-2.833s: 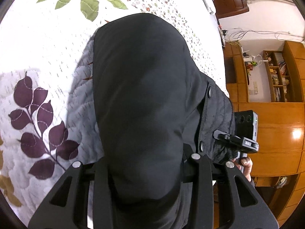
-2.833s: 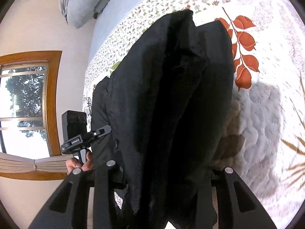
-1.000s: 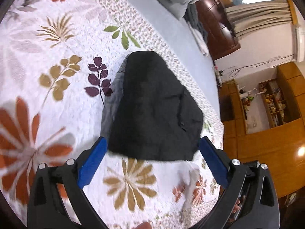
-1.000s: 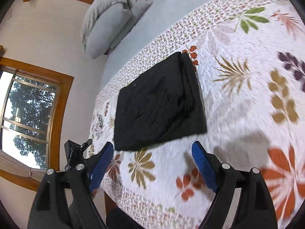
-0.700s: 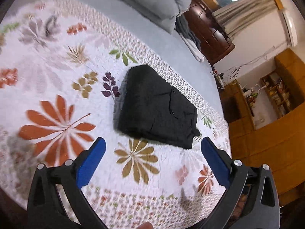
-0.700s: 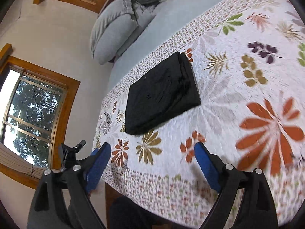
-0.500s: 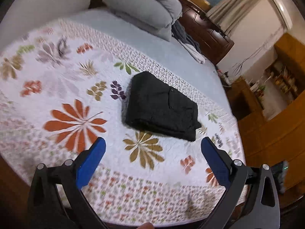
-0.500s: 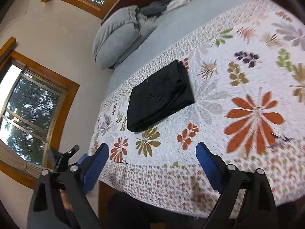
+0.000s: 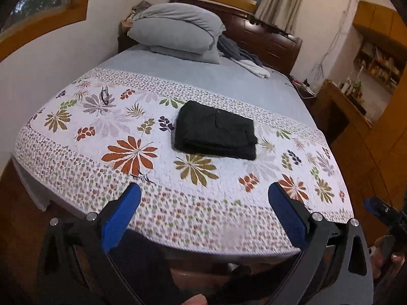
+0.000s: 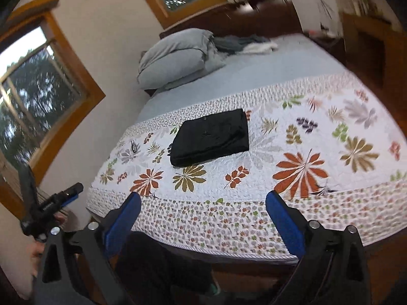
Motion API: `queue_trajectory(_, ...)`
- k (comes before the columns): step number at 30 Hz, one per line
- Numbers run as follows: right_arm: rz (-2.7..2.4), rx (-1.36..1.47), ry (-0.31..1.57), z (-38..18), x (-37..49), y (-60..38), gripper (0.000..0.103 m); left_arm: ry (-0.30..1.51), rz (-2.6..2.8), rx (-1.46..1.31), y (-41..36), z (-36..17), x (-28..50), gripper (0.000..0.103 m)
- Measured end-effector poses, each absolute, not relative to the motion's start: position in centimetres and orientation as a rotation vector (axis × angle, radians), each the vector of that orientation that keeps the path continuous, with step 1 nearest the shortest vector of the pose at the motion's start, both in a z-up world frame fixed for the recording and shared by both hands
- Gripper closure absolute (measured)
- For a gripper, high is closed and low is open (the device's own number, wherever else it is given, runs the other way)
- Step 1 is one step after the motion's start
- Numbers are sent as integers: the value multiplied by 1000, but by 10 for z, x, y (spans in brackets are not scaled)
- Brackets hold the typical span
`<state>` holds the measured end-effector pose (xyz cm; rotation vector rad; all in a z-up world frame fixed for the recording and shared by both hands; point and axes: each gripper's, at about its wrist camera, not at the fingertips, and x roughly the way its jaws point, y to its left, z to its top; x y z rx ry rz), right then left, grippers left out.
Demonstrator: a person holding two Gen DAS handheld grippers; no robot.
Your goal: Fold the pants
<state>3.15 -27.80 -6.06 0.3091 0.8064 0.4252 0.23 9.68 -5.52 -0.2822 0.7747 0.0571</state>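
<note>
The black pants [image 9: 216, 133] lie folded in a flat rectangle on the floral quilt [image 9: 127, 127] in the middle of the bed. They also show in the right wrist view [image 10: 211, 137]. My left gripper [image 9: 203, 193] is open and empty, held back over the bed's near edge, well short of the pants. My right gripper [image 10: 202, 203] is open and empty, also back at the near edge. The right gripper shows at the right edge of the left wrist view [image 9: 381, 211], and the left gripper at the left edge of the right wrist view [image 10: 53, 203].
Grey pillows [image 9: 175, 33] and loose clothes [image 9: 241, 56] lie at the headboard end. A pair of glasses [image 9: 104, 96] lies on the quilt at the left. Wooden cabinets [image 9: 356, 117] stand to the right of the bed. A wall with windows [image 10: 33, 86] is on the left.
Both grippers let go of the pants, opened, and pulled back and up from the bed. The pants went from filling the views to lying folded on the quilt.
</note>
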Motion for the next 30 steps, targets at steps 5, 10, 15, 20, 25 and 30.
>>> queue_trajectory(5,381,224,776,-32,-2,-262,4,722,82,-156,65,-21,-37,3)
queue_trajectory(10,311,156,725,-4,-34,-245,4,689,134,-62,37,4,-69,3)
queue_trajectory(15,291,62,689,18,-53,-229,4,705,115,-72,24,12,-84,3)
queue_trajectory(20,292,25,668,28,-64,-221,4,677,103,-85,18,24,-98,3)
queue_trajectory(25,307,27,670,30,-69,-215,4,674,98,-53,9,30,-104,3)
queue_trajectory(30,317,17,663,28,-68,-209,4,670,65,-94,7,28,-102,3)
